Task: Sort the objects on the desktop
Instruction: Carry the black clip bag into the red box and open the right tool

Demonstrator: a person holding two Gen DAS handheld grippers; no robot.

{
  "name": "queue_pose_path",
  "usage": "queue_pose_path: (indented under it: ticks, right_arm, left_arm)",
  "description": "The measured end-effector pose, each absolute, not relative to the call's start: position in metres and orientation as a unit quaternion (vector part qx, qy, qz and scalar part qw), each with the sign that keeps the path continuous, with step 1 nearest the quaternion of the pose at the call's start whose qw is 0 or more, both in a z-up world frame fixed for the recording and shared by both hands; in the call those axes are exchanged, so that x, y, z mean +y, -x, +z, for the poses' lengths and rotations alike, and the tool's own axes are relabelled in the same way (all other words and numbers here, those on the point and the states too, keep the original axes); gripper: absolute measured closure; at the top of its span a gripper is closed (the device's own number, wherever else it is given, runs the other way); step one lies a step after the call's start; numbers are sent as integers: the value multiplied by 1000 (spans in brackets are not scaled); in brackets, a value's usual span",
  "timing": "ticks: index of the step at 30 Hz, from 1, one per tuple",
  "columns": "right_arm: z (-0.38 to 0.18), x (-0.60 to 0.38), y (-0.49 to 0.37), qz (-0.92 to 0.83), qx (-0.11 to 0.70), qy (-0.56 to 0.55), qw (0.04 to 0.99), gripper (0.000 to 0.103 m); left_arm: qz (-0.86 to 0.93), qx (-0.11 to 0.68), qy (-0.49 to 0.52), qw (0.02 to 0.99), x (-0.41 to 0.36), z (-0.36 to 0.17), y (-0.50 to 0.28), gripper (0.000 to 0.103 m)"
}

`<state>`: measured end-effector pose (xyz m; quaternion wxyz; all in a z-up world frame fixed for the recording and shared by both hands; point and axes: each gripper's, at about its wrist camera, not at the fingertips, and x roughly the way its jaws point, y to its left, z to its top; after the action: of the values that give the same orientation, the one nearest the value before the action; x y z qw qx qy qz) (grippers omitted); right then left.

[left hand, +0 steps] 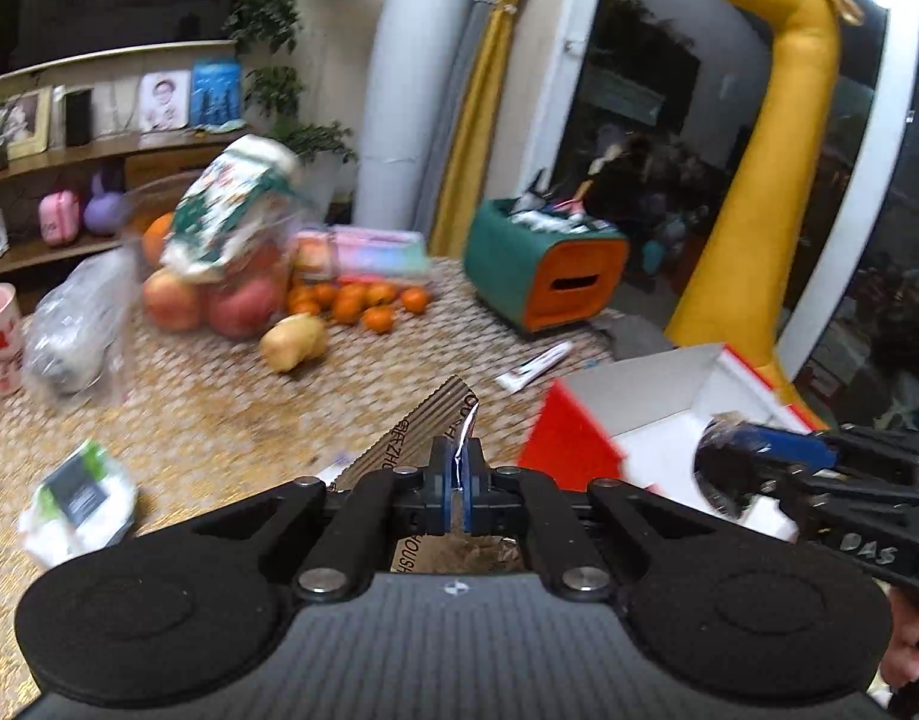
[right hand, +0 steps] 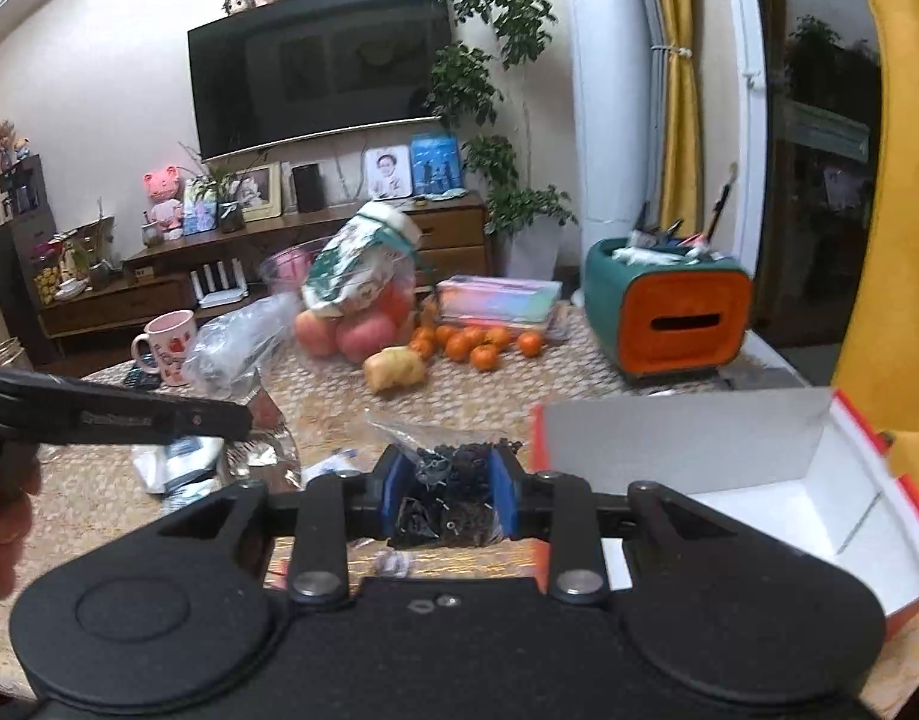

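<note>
While the woven-topped table spreads under both cameras, the largest thing standing beside it is a yellow giraffe figure, rising at the far right. Next in size, a red box with a white inside lies open at the table's right edge, its grey flap up. Behind it stands a green and orange bin with pens and tubes sticking out of its top. Near the table's middle a clear bag of apples leans under a patterned packet, with a heap of small oranges and a pale pear just beside it. A pink mug stands to the left, close to a crumpled clear bag.

The right gripper is closed around a clear bag of small black screws, the blue pads pressing its sides; the bag hangs just left of the red box, above the table. The left gripper has its pads pinched nearly together on a brown ribbed packet with a silver torn edge, held low over the table to the left of the box. A white tube lies flat on the table beyond it, and a small white wrapped packet rests at the near left.
</note>
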<state>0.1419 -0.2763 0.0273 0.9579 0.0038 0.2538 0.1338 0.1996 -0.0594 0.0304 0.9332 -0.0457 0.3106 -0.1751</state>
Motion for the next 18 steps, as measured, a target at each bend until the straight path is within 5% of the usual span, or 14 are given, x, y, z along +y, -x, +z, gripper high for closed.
queue_pose_path:
  ticks: [18]
  right_arm:
    - [9,-381,-151,51,270,1,961,73]
  left_arm:
    - [-255,282,12,925,-191,54,-216,101]
